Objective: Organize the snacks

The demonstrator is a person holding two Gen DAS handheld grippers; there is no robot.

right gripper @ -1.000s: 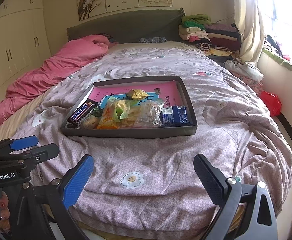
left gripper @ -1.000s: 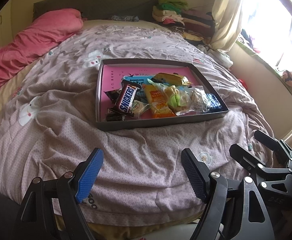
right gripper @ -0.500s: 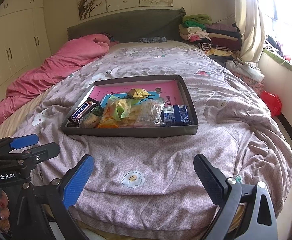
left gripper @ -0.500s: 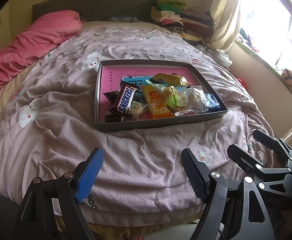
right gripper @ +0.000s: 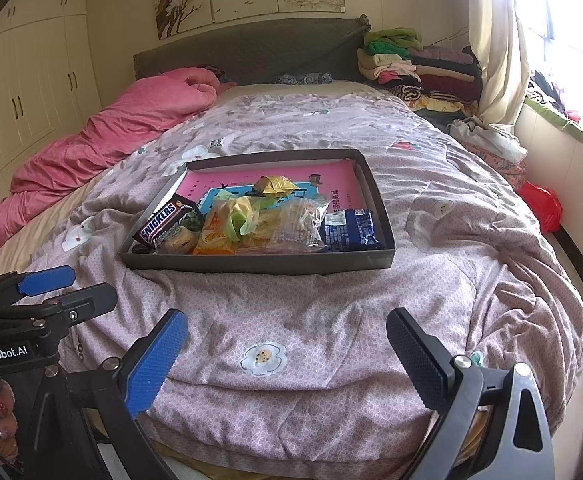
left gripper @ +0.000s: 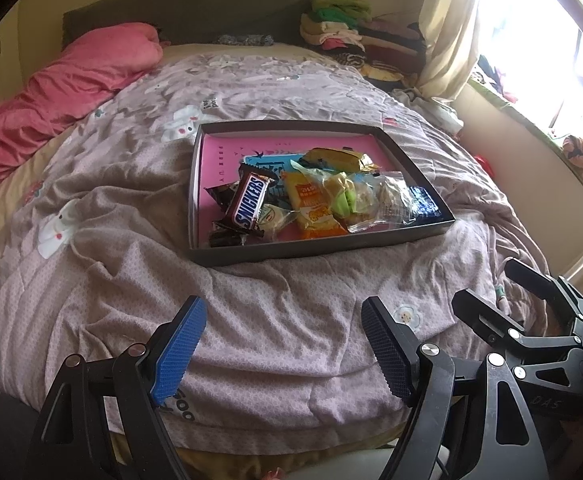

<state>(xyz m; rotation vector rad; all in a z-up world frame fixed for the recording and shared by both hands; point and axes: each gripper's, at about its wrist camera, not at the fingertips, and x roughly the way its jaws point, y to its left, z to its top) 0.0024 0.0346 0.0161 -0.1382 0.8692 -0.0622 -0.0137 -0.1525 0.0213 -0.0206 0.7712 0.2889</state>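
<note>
A shallow dark tray (left gripper: 227,258) with a pink floor lies on the bed, also in the right wrist view (right gripper: 251,266). It holds a pile of snacks: a Snickers bar (left gripper: 249,202) (right gripper: 159,220), an orange packet (left gripper: 315,208) (right gripper: 211,236), a gold-wrapped piece (left gripper: 333,159) (right gripper: 274,185), clear bags (right gripper: 295,226) and a blue packet (left gripper: 423,202) (right gripper: 351,230). My left gripper (left gripper: 281,350) is open and empty, near the foot of the bed, well short of the tray. My right gripper (right gripper: 287,354) is open and empty, likewise short of the tray.
A lilac flowered quilt (right gripper: 431,184) covers the bed. A pink duvet (right gripper: 131,120) lies along the left side. Folded clothes (right gripper: 411,68) are stacked by the headboard. A window and curtain (right gripper: 495,40) stand at the right, a wardrobe (right gripper: 31,80) at the left.
Both views have shifted only slightly; the tray sits a little nearer in each. Both grippers stay open and empty.
</note>
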